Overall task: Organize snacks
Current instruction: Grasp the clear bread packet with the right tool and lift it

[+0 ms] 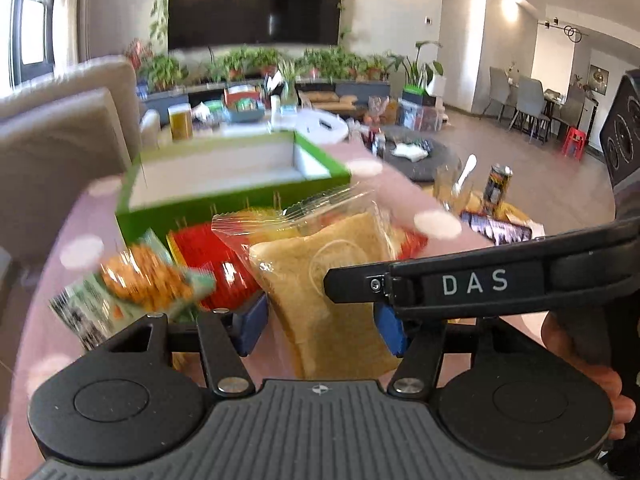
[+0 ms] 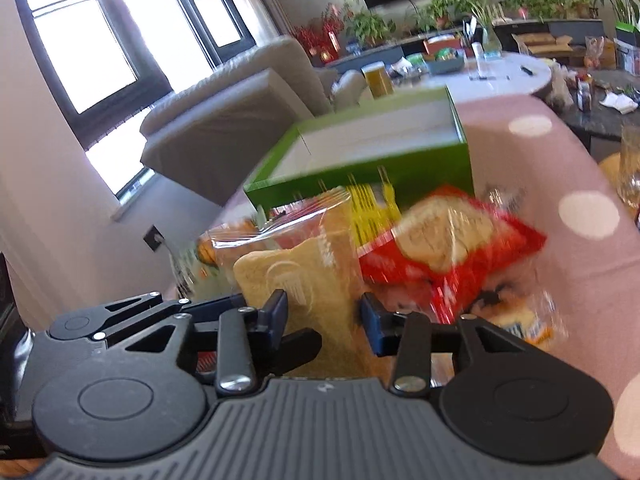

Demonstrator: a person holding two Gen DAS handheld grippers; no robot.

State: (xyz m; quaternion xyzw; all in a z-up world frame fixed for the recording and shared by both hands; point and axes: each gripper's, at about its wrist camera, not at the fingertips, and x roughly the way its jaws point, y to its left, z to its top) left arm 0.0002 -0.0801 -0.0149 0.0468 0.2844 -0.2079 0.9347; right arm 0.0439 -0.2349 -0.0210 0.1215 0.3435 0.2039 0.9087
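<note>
The clear plastic packet of pale sliced bread (image 1: 320,280) stood between the blue-padded fingers of both grippers, above a pink, white-dotted tablecloth (image 1: 404,200). The left gripper (image 1: 320,328) had its fingers spread either side of the packet; whether the pads pressed it could not be determined. The right gripper (image 2: 324,320) likewise straddled the packet with fingers apart, contact unclear. An open green cardboard box with a white interior (image 1: 232,172) lay just beyond, apparently empty. A red snack bag (image 2: 448,248) and an orange-printed packet (image 1: 136,280) lay beside the bread. Risk, in my judgement: the slippery film could slide from a loose grip, or a hard squeeze could crush the soft slices.
</note>
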